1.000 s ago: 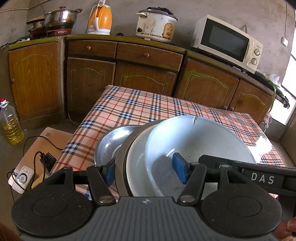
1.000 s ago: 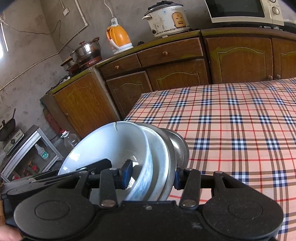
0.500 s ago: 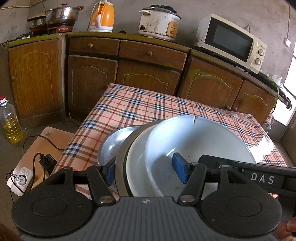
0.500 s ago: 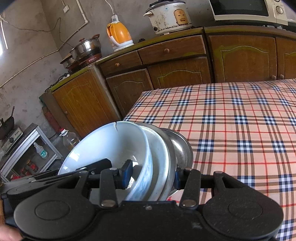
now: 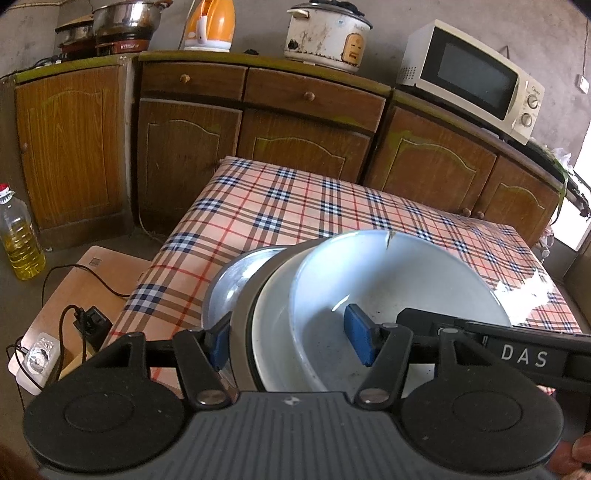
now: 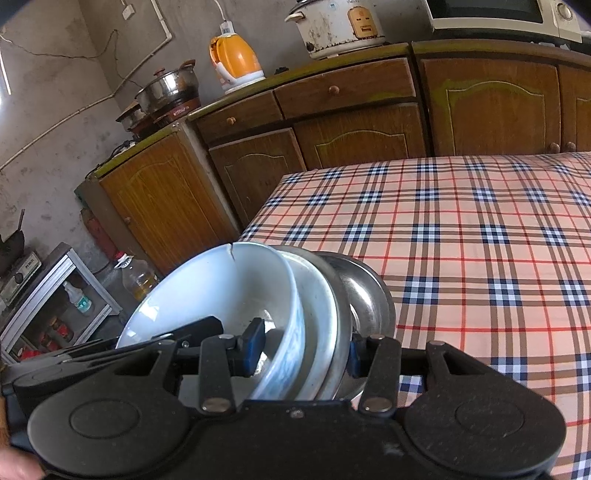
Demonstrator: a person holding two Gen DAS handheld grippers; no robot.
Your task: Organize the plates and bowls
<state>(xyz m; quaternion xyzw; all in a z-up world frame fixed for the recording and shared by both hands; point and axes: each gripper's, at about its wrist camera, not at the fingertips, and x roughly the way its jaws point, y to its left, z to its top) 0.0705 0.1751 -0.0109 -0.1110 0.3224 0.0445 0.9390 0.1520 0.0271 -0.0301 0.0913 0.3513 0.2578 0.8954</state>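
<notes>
Above the plaid desk [image 5: 280, 206], near edge: nested stack of bowls [image 5: 388, 291] tilted, left gripper [image 5: 288, 339] fingers clamped at its 9 o'clock rim, right gripper [image 6: 301, 349] fingers clamped at 3 o'clock.

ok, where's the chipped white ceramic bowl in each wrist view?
Left wrist: chipped white ceramic bowl, lower centre-right, innermost of the held stack, chip on its far rim.
Right wrist: same bowl, lower left of centre, chip at top.
Shared landmark: orange electric kettle on the counter.

Right gripper [image 6: 301, 349] jaws clamp nested bowls [image 6: 295, 295] above table [image 6: 480, 240]
</notes>
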